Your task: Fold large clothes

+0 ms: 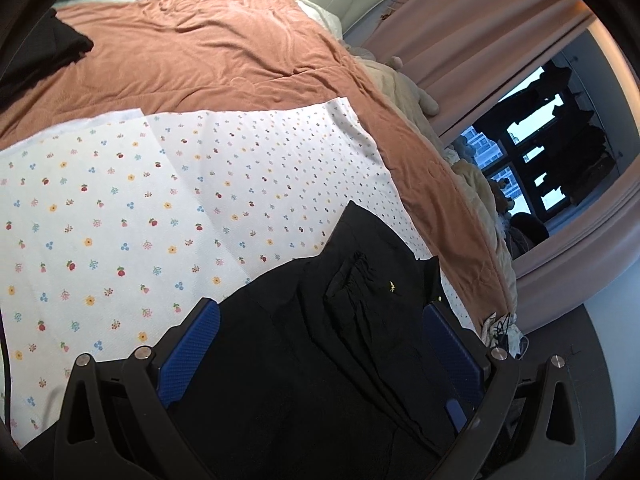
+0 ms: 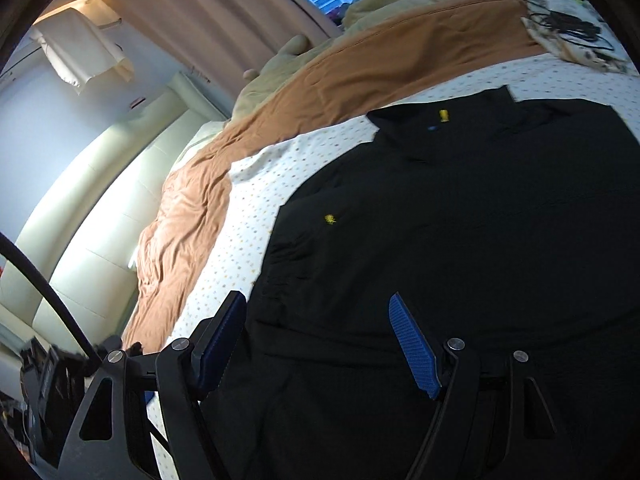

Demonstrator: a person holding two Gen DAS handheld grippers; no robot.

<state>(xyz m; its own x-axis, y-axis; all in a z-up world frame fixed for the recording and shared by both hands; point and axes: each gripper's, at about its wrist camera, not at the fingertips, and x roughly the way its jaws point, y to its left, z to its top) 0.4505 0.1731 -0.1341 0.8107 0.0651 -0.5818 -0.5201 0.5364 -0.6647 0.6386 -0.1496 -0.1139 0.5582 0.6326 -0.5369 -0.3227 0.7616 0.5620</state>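
A black garment (image 2: 460,220) lies spread on a white flowered sheet (image 2: 248,208) on the bed. It has a small yellow logo (image 2: 330,219) and a yellow tag at the collar (image 2: 443,115). My right gripper (image 2: 316,298) hovers over its near part, blue pads wide apart and pressing on nothing. In the left wrist view a bunched, folded part of the same garment (image 1: 360,280) rises between the fingers of my left gripper (image 1: 320,306). Those jaws also stand wide, with the cloth lying loose in the gap. The garment's near edge is hidden under both grippers.
An orange blanket (image 1: 200,52) covers the bed beyond the flowered sheet (image 1: 160,200). Another dark garment (image 1: 52,52) lies at its far left. Beige bedding (image 2: 280,64) lines the curtain side. Black cables (image 2: 572,28) rest on a patterned cloth at the corner. A padded headboard (image 2: 100,200) stands left.
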